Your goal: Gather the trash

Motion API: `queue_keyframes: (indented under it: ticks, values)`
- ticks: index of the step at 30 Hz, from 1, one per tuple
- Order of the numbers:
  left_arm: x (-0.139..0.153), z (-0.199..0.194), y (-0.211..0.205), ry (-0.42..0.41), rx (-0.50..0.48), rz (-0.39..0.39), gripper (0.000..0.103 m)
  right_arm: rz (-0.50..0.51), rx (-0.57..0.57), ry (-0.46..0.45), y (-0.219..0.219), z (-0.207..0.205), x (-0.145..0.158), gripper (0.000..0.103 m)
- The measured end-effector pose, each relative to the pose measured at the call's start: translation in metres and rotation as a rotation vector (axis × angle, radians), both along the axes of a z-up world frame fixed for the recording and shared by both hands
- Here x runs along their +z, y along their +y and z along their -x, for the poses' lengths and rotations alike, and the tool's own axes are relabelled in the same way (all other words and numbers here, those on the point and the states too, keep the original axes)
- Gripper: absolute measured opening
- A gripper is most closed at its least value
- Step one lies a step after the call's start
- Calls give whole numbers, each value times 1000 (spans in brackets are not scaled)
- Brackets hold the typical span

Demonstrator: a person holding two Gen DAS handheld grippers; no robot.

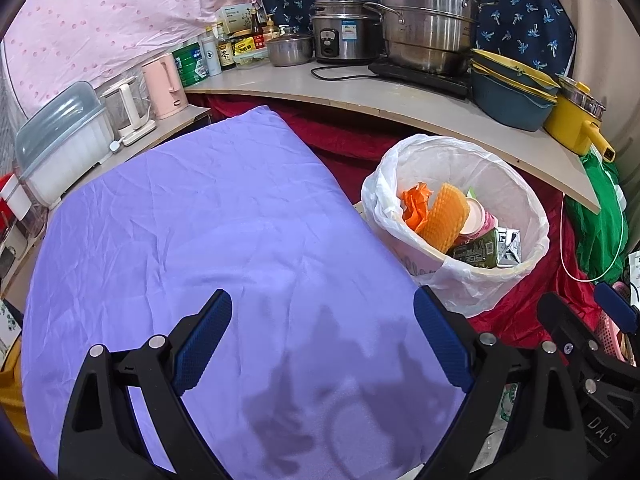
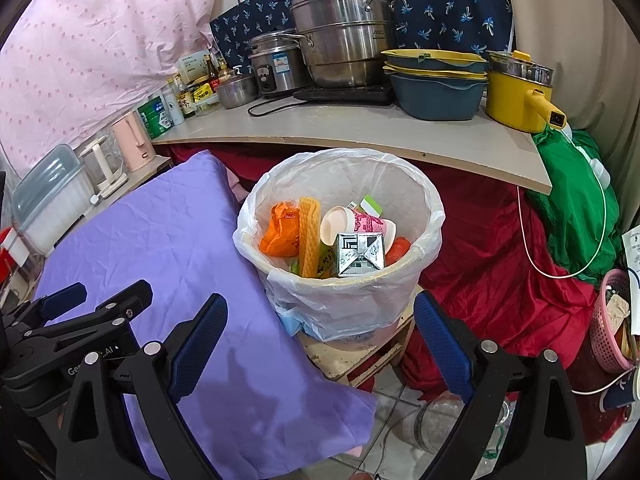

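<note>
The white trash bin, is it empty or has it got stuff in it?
Not empty. The white bag-lined trash bin holds an orange wrapper, a pink paper cup and a carton.

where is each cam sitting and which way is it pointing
Left wrist: on the left hand-held gripper, open over the purple cloth, facing the shelf; the right hand-held gripper shows at its right edge.
Right wrist: on the right hand-held gripper, open, aimed at the trash bin; the left one shows at its left edge.
Shared: cloth, bin, steel pots.
</note>
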State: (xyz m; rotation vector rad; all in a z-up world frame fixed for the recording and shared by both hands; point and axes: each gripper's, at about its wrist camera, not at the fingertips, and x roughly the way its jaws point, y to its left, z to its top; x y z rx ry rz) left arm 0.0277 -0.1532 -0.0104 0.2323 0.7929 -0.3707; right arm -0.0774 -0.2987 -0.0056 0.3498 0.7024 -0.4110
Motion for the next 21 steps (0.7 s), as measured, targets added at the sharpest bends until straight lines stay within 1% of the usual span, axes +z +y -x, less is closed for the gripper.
queue_keyframes:
  ticks: [21]
  values:
    - [-1, 0, -1, -3, 2, -5, 88, -1, -2, 3, 0, -1, -3, 90]
